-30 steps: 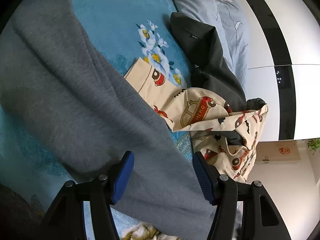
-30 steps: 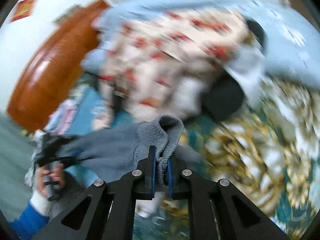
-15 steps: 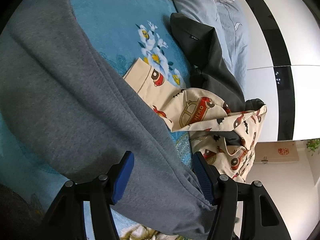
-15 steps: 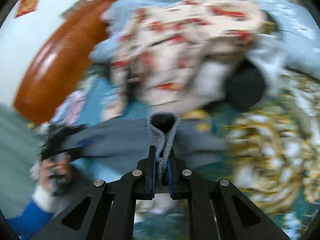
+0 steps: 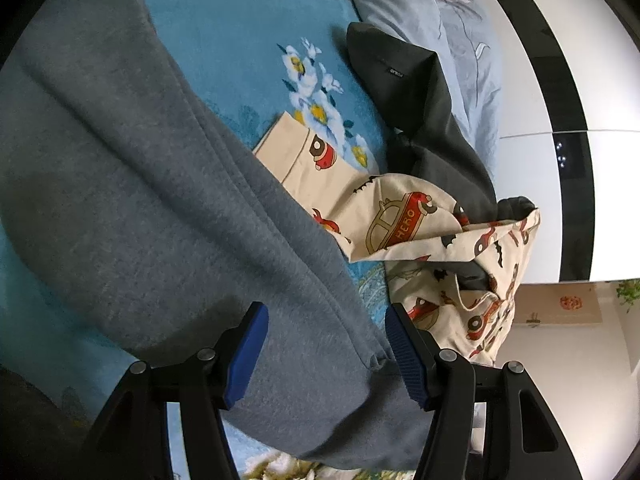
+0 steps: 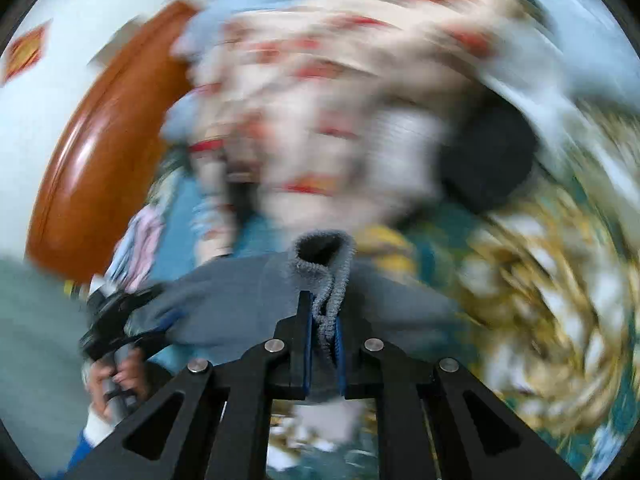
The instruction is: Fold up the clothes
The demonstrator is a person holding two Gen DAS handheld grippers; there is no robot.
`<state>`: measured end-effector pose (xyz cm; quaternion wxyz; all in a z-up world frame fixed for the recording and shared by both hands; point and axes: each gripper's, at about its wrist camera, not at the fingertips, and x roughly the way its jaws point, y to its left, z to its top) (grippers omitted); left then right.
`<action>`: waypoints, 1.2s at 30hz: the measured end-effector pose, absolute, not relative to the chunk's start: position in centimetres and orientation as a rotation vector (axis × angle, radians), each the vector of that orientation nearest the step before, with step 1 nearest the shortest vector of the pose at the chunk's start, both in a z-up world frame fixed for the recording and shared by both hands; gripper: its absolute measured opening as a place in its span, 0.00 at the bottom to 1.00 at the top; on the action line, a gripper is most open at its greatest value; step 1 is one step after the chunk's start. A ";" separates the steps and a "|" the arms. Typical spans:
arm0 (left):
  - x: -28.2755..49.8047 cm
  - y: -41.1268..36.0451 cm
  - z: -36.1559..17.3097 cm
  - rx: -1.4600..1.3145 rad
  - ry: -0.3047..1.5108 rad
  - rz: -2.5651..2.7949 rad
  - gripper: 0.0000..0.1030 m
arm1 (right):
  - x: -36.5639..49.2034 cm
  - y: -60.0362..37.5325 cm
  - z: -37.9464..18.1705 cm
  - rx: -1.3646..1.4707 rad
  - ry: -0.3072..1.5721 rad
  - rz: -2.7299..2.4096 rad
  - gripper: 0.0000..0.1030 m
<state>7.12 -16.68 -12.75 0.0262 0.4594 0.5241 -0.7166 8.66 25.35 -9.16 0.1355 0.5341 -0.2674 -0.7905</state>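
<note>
Left wrist view: left gripper with jaws spread wide, blue pads apart, gripping nothing. Beneath and between them, a grey sweatshirt spread across a blue flowered bedspread, running from the upper left down to the lower edge of the view, a stitched seam along its right side. Just beside that seam, a cream cloth with red cars, partly flat on the bedspread and partly bunched toward the right edge of the bed, one corner tucked under the grey fabric. Above it, a dark grey garment with a small label, lying against a pale blue pillow. Beyond the bed, a white wardrobe with black strips.

Right wrist view, heavily blurred: right gripper clenched tight on the ribbed grey cuff of the sweatshirt, cuff looped up above the pads, grey cloth stretching away to the left toward the other gripper's handle in a hand with a blue sleeve. Behind, a smear of cream and red cloth, a dark patch, gold and teal pattern at right, and a brown wooden headboard at left.
</note>
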 end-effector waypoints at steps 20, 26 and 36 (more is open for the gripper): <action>6.5 -16.1 -13.4 1.471 1.594 -2.200 0.63 | 8.0 27.5 -19.8 1.489 -1.216 -2.174 0.37; 6.7 -16.3 -13.5 1.454 1.623 -2.189 0.63 | 6.8 25.8 -18.6 1.505 -1.283 -2.095 0.18; 6.7 -16.6 -13.5 1.432 1.673 -2.193 0.63 | 10.3 30.0 -7.8 1.374 -1.047 -2.370 0.12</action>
